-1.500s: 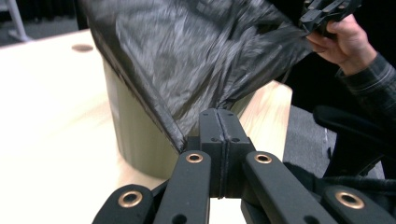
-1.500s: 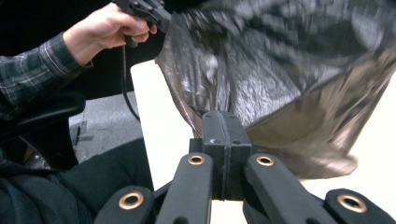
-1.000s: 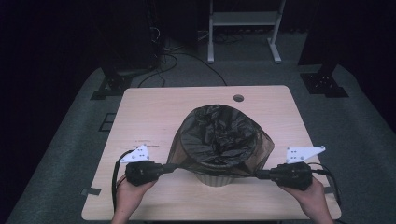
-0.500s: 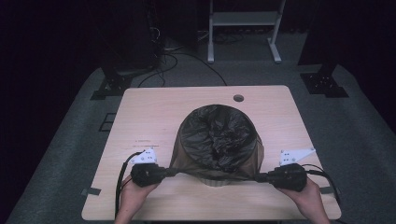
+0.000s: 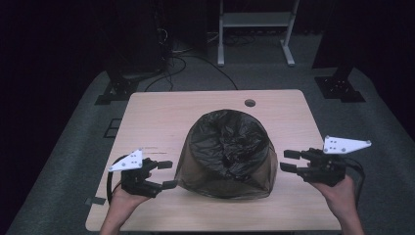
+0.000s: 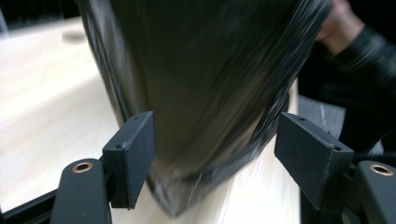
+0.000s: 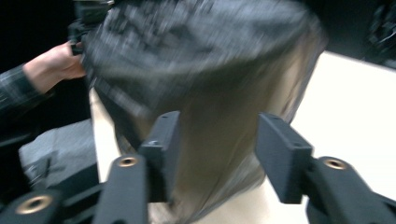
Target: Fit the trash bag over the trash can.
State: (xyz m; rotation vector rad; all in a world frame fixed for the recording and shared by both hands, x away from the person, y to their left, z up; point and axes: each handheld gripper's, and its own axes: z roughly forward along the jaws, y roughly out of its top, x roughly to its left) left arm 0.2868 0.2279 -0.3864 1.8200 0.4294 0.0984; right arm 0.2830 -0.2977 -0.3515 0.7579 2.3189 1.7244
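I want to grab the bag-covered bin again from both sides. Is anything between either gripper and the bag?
Nothing visible. The left gripper and right gripper sit open on either side of the black bag, with bare table in the gaps. Each gripper view looks straight between its jaws at the bag.

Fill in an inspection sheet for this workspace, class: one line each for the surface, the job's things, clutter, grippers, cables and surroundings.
Surface: pale wooden table, round hole near the far edge.
Job's things: bin covered in a black bag, standing mid-table; bag skirt spreads onto the wood.
Clutter: nothing seen.
Grippers: left gripper open beside the bin's left side, not touching; right gripper open beside its right side, apart from it.
Cables: a black cable loops from the left gripper; more cables on the floor beyond the table.
Surroundings: grey carpet, white frame legs, dark stand bases.
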